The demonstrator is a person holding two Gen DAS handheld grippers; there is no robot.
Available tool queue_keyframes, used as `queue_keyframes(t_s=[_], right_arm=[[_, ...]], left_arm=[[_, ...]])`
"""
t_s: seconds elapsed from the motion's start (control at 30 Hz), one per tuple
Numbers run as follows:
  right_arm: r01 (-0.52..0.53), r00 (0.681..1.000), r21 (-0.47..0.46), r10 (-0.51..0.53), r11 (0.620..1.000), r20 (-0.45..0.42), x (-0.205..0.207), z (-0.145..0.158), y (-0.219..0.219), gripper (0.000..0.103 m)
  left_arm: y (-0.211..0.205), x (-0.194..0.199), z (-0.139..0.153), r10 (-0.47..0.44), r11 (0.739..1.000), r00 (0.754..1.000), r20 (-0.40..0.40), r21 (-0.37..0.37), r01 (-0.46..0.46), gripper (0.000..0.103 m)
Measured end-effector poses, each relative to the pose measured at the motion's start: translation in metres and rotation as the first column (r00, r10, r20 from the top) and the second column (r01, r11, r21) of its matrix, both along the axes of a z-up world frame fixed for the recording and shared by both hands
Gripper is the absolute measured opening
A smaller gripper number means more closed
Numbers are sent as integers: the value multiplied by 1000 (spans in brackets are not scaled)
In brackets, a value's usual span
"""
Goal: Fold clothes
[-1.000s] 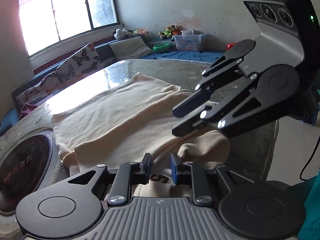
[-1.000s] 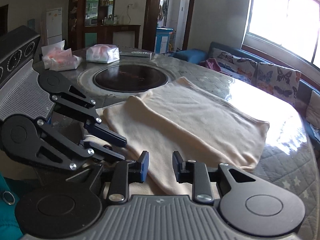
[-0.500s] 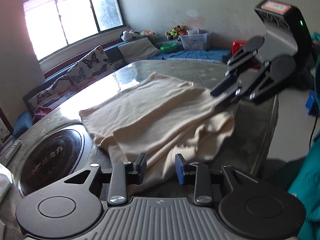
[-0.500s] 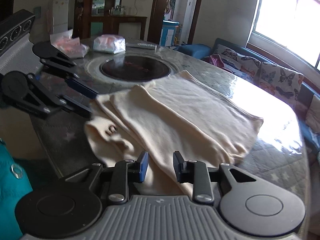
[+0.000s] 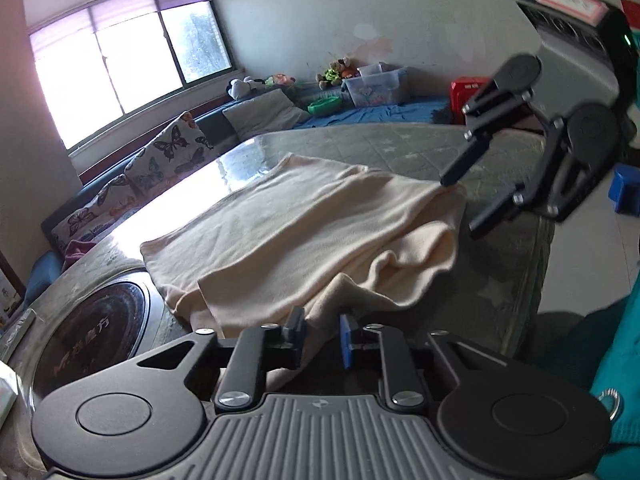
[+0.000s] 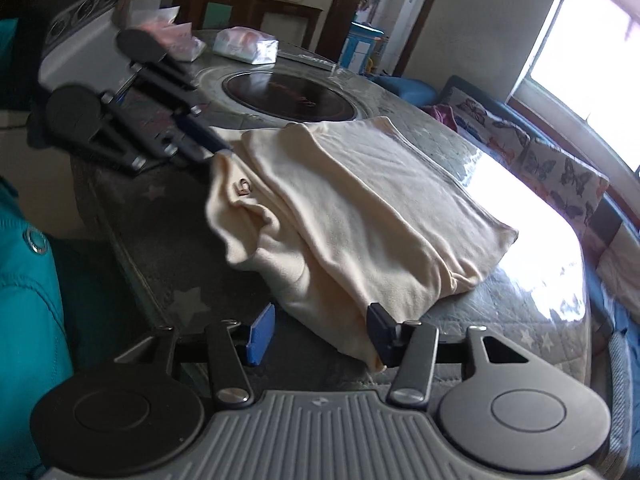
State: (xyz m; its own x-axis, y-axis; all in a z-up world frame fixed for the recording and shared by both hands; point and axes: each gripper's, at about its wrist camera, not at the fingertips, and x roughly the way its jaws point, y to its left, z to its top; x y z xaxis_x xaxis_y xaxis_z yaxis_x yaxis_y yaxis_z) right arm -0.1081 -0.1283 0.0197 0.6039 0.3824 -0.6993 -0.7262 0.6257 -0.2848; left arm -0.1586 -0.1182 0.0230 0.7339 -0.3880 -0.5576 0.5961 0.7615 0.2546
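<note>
Left wrist view: a cream garment (image 5: 304,232) lies folded across the middle of the frame on a round glass-topped table (image 5: 500,148), its near edge bunched in loose rolls at centre right. The left gripper (image 5: 322,338) sits at the bottom centre with its fingers a narrow gap apart; a fold of the cream cloth runs between them, but I cannot tell whether they pinch it. At the upper right the right gripper (image 5: 460,204) hangs over the garment's far corner with its fingers spread, the upper tip just touching the cloth edge. A dark round hotplate (image 5: 92,340) is set into the table at the lower left, and butterfly-print cushions (image 5: 168,156) line the bench under the window (image 5: 132,56).

In the right wrist view the same garment (image 6: 360,208) fills the centre, and the right gripper (image 6: 320,330) at the bottom has its fingers wide apart, the right pad against the cloth's near corner. The left gripper (image 6: 214,150) is at the middle left, blurred, its tips at the garment's edge. A teal sleeve (image 6: 28,272) shows at the left edge.
</note>
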Motion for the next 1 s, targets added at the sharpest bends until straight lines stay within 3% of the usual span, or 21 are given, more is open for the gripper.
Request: queue_keyframes(t_s=[0.3, 0.4, 0.47, 0.63, 0.8, 1.0], right_arm=[[-15, 999, 62, 13, 998, 34, 16, -4, 10, 52], [9, 1000, 112, -9, 994, -3, 28, -1, 8, 44], [27, 999, 144, -23, 989, -28, 35, 2, 6, 26], [73, 994, 223, -54, 972, -93, 55, 8, 3, 13], [113, 988, 285, -76, 952, -136, 70, 15, 0, 11], [136, 987, 300, -103, 944, -125, 72, 17, 0, 11]], left_arm=[[12, 41, 20, 56, 986, 997, -60, -151, -65, 10], [14, 49, 19, 68, 982, 994, -83, -169, -81, 10], [16, 50, 16, 69, 982, 993, -95, -171, -85, 10], [25, 36, 8, 67, 986, 994, -81, -146, -78, 17], [32, 21, 0, 58, 994, 997, -41, -88, -62, 31], [29, 14, -7, 8, 1000, 999, 44, 13, -9, 32]])
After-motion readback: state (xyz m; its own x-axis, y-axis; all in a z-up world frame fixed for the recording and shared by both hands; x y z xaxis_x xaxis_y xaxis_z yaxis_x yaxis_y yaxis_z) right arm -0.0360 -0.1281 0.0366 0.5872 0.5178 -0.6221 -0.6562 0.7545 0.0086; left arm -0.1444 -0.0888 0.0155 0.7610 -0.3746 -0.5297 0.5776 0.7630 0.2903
